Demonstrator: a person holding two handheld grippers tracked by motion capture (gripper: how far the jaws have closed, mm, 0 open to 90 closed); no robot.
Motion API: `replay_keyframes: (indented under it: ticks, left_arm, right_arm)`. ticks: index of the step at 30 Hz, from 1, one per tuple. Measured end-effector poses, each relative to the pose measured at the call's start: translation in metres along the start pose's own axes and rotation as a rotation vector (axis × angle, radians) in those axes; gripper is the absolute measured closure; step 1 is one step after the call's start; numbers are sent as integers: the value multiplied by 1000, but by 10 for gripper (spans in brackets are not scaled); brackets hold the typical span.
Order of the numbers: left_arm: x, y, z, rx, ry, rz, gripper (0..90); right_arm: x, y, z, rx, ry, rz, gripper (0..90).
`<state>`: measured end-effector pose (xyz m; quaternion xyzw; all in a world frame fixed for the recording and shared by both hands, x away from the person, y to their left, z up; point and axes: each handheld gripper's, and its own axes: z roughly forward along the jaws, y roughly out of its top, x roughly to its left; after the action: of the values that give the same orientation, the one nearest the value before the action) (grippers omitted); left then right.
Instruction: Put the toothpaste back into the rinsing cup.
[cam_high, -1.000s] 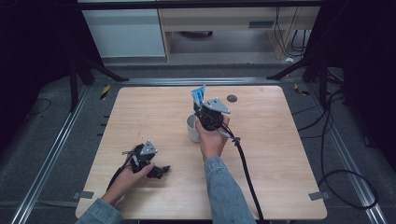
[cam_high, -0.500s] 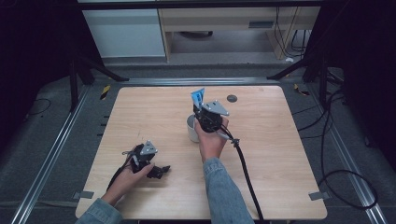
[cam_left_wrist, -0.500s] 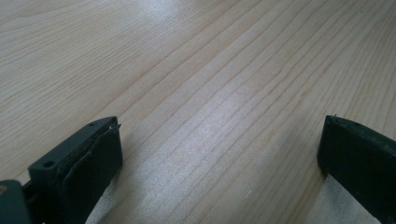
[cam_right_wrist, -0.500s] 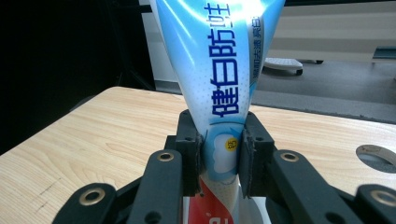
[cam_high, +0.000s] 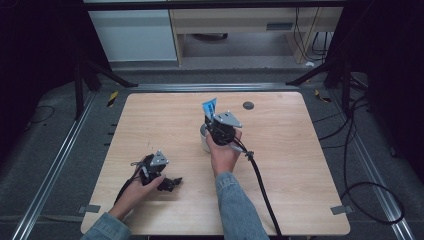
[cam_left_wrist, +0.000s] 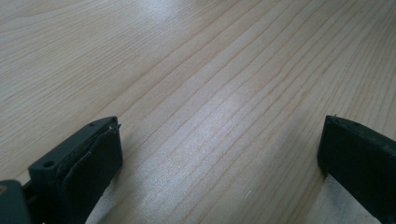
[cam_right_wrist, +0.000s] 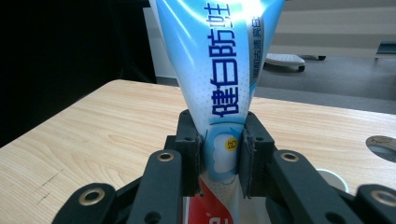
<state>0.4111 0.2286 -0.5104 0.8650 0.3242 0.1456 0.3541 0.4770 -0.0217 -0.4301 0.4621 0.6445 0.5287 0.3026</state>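
So the left gripper (cam_high: 172, 183) is parked at the near left of the table (cam_high: 300, 165), lying low on the wood with its jaws spread wide and nothing between them; in the left gripper view it's just bare grain between the two black pads.

Further in, around the middle of the table, the right gripper (cam_right_wrist: 220, 151) has its jaws pinched tight on a tube (cam_right_wrist: 224, 84), gripping it low on the body with the flat crimped end sticking up and away. From the high view the tube (cam_high: 209, 107) pokes up just past the gripper, right above a white cup (cam_high: 204, 143) that sits near the hand.

My guess at the step: the tube is being stood in the cup, tail up. I can't tell whether its bottom is already inside. Next move probably calls for lowering it straight down until it rests, then easing the jaws apart without tipping the cup.

The tube itself: glossy light blue and white, dark blue Chinese lettering down its length, a small yellow dot, and a red band at the bottom. Looks like toothpaste, soft and squashable
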Motion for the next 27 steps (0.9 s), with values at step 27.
replay_keyframes:
  ticks: [27]
  left_arm:
    - [0,0,0,0,0,0,0]
  right_arm:
    - [-11,-3,2,41,33,57,712]
